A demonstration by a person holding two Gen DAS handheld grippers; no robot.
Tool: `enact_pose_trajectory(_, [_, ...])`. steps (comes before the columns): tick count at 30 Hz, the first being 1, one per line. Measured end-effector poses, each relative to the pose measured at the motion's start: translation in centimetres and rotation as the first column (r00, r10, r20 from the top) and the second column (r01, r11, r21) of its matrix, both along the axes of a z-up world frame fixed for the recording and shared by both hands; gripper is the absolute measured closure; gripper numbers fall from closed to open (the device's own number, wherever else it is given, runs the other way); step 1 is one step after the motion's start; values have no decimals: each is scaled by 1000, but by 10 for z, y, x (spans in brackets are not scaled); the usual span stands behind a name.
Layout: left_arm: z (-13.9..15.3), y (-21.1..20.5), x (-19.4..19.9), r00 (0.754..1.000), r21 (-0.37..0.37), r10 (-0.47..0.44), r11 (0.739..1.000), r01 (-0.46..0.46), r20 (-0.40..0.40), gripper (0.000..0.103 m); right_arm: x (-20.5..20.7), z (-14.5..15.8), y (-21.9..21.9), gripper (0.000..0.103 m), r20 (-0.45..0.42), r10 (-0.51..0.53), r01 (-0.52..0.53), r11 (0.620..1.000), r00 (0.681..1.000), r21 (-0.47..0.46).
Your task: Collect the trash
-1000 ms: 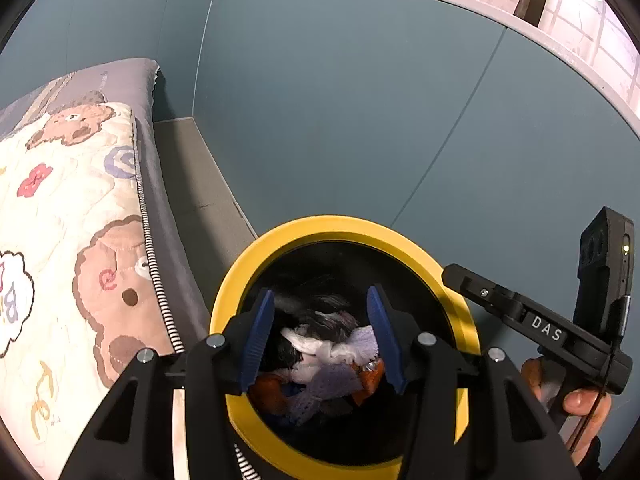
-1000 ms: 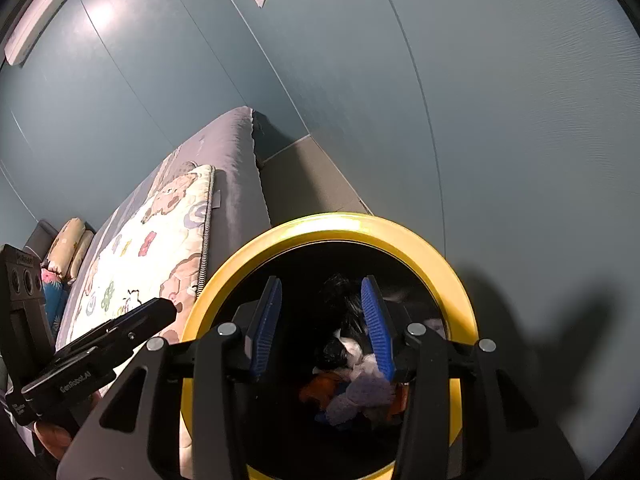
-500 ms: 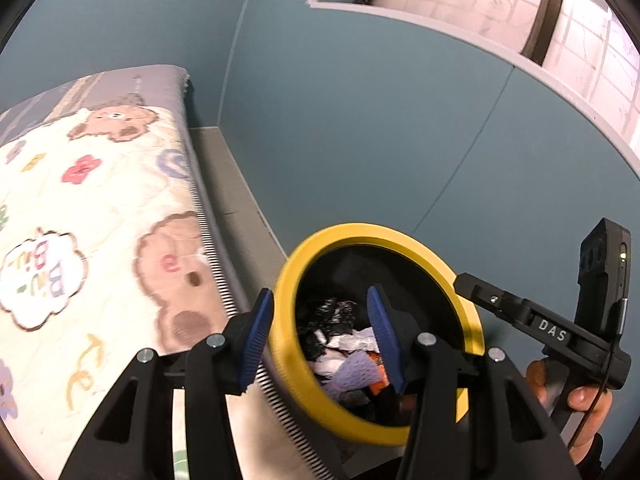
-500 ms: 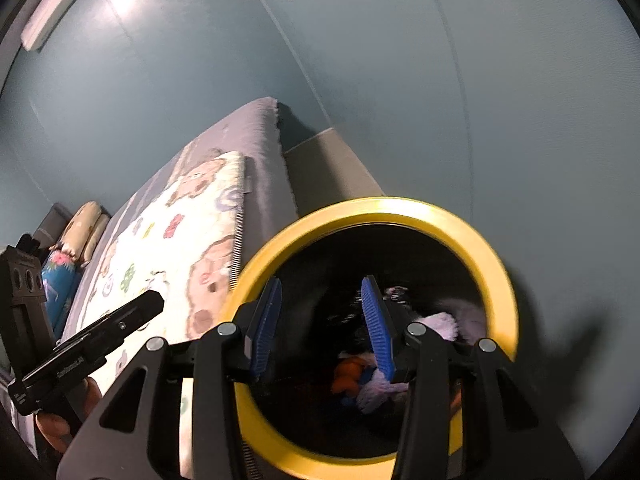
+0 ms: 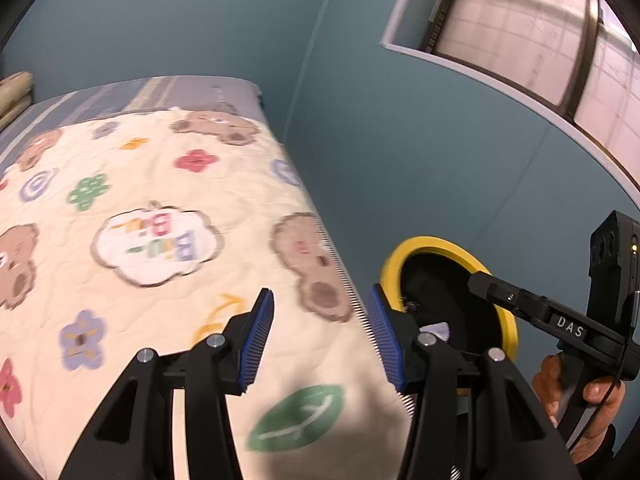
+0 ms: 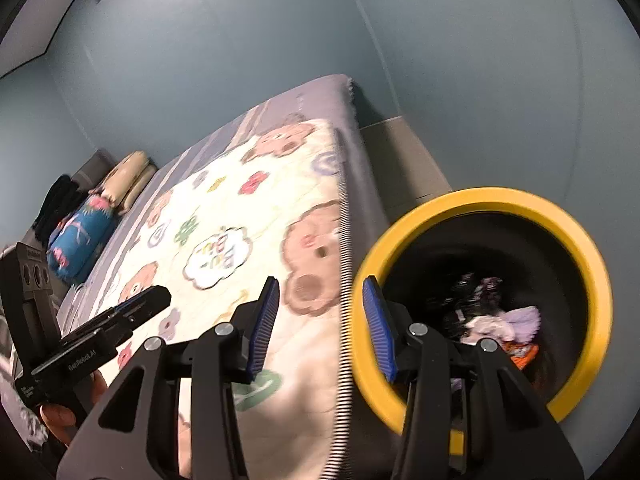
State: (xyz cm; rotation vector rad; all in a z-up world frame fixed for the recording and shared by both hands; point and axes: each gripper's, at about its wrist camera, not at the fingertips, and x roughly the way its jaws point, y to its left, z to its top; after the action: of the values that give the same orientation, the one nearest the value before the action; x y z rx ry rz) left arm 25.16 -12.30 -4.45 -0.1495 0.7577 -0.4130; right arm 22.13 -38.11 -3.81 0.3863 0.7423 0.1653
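Oddly enough, much of the scene is smearing with motion blur, so fine detail is getting lost. Both grippers are hanging over the edge of a bed, each with its blue-padded jaws standing apart and nothing between them: the left gripper (image 5: 320, 340) is showing only quilt (image 5: 168, 208) through its gap, and the right gripper (image 6: 320, 320) is framing the quilt's striped border. The yellow-rimmed bin (image 6: 476, 200) is sitting on the floor just beside the bed, against the blue wall (image 6: 480, 80). Inside it, the trash (image 6: 504, 320) is appearing as a jumble of white, lilac, black and orange scraps, too blurred to name piece by piece. From the left wrist view the bin is mostly getting covered by that gripper's own finger and by the right gripper's body crossing in front. A hand (image 5: 576, 396) is gripping the right gripper's handle, partly cut off at the frame's edge. Pillows (image 6: 128, 176) are lying at the bed's far end, small and indistinct.
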Motion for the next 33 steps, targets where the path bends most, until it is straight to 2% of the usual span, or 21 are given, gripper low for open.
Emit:
enact_pose_trajectory(7, [-6,56,-26,995,2,102,995,-102,-8,57,-7,3,43,60,-11,80,-80,997,997,-6])
enact_pose_trajectory(16, [-26,111,-65,980,4,194,981,-194,-47,57,-17,-1,102,59,-28,180,-181,983,983,-35])
enact_pose_trajectory(22, [-31,137,-87,970,5,242,970,-242,-33,57,-33,0,132,55,-27,226,-227,972,974,-52])
enact_pose_trajectory(24, [-30,143,-96,967,9,253,967,-253,-17,53,-38,1,139,52,-21,229,-230,971,973,-63])
enact_pose_trajectory(27, [-26,149,-111,960,24,281,959,-281,22,42,-46,2,146,43,-5,229,-228,972,974,-62])
enact_pose_trajectory(30, [-24,154,-120,952,16,303,953,-304,41,32,-52,3,151,29,13,230,-229,972,973,-58])
enact_pose_trajectory(32, [-20,159,-126,944,-3,325,946,-325,61,22,-56,5,152,18,30,221,-219,974,975,-58])
enact_pose_trajectory(33, [-19,161,-128,940,-11,333,943,-333,74,19,-57,6,151,16,36,213,-210,976,976,-56])
